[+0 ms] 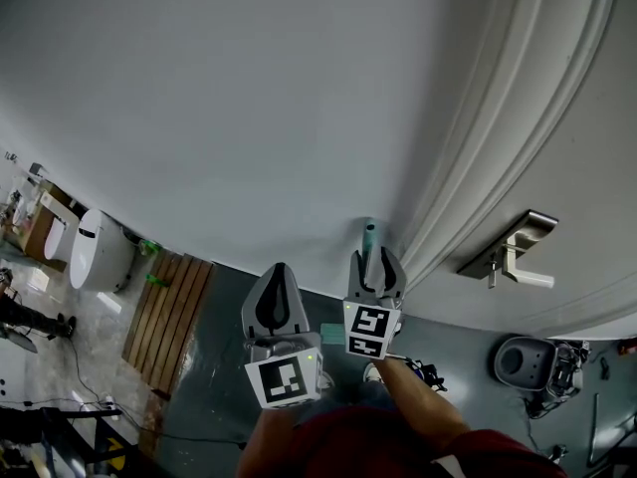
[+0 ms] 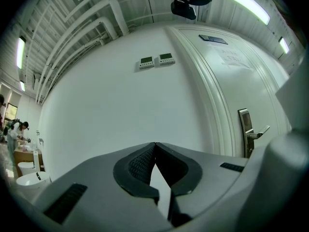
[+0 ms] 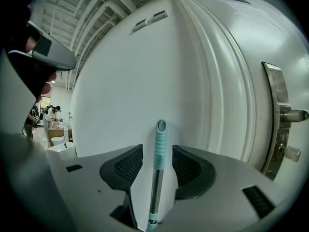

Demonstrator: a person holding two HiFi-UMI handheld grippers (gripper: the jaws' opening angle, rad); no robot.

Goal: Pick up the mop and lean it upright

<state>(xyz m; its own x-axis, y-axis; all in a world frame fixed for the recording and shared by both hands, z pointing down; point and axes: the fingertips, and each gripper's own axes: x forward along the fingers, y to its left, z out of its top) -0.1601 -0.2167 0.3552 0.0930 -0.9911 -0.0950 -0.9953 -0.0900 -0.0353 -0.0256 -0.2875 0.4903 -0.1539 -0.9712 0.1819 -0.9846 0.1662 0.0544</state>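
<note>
Mop handle (image 3: 161, 135) upright btwn jaws of right claw (image 3: 158, 149), gap each side, pads not touching: claw released. Mop stands before white wall (image 1: 249, 118), just left of door frame (image 1: 478, 147). Teal ribbed grip w/ hang hole at top, silver pole below. Left claw (image 2: 154, 148) clenched, empty, farther left of door frame.
</note>
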